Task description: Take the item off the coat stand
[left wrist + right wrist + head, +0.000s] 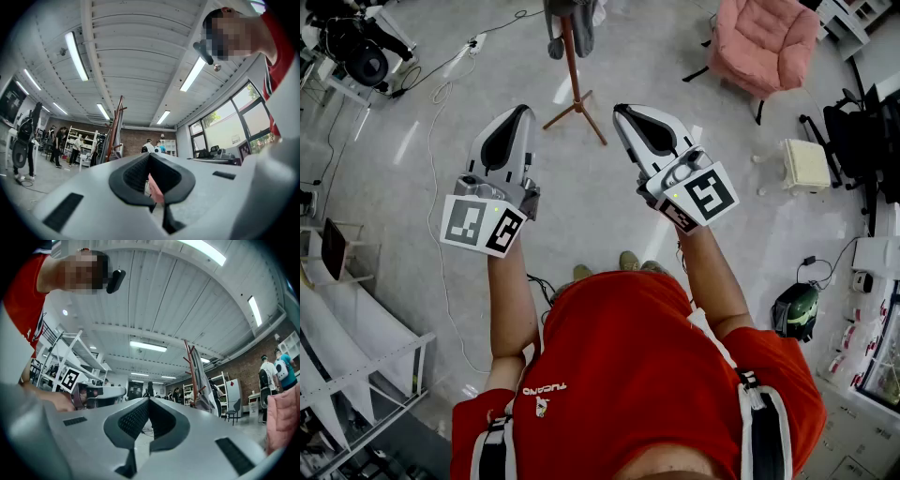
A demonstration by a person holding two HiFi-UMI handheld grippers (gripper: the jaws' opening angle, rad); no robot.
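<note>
Currently both grippers shut and empty; garment on stand.
Head view: left gripper [522, 112] and right gripper [620, 112] side by side, well apart from coat stand [574, 80] bearing grey garment [585, 30]. Left gripper view: jaws together, nothing between. Right gripper view: same.

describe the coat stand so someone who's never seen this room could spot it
In the head view, find the pink armchair at the far side of the room; the coat stand stands to its left. It is a thin red-brown wooden pole on splayed legs, the only thing nearby with a grey garment hanging from it.
</note>
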